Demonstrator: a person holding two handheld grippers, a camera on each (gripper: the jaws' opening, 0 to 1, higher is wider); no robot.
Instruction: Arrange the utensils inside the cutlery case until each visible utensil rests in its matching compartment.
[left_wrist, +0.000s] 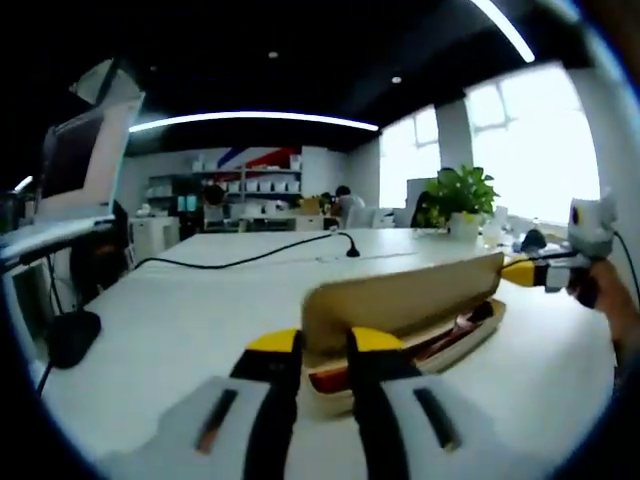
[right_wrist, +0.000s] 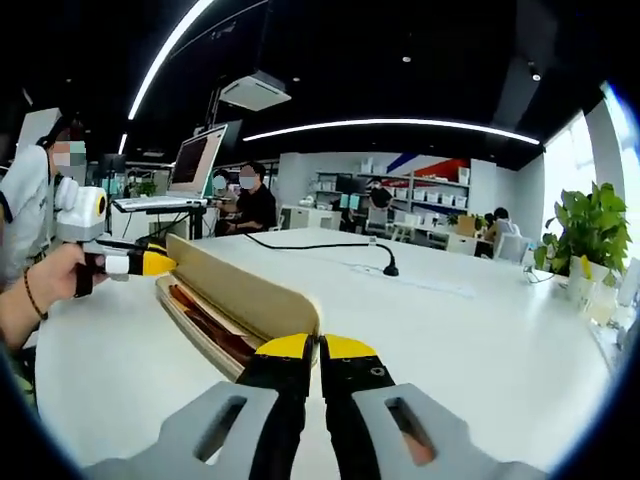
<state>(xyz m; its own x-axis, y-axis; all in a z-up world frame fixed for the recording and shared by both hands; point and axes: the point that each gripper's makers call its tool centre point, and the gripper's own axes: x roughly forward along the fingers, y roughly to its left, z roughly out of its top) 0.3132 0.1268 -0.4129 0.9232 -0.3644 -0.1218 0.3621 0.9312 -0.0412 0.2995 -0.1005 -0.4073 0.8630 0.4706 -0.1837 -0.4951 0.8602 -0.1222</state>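
Observation:
A long pale wooden cutlery case lies on the white table, its lid raised on edge. Reddish-brown utensils lie inside under the lid. My left gripper stands at the case's near end with its jaws apart, and the lid's corner and the tray show in the gap. In the right gripper view the left gripper touches the lid's far end. My right gripper has its jaws nearly together at the lid's near corner. In the left gripper view the right gripper meets the lid's other end.
A black cable with a plug crosses the table behind the case. A potted plant stands at the table's far side. A monitor is off to one side. People sit in the background.

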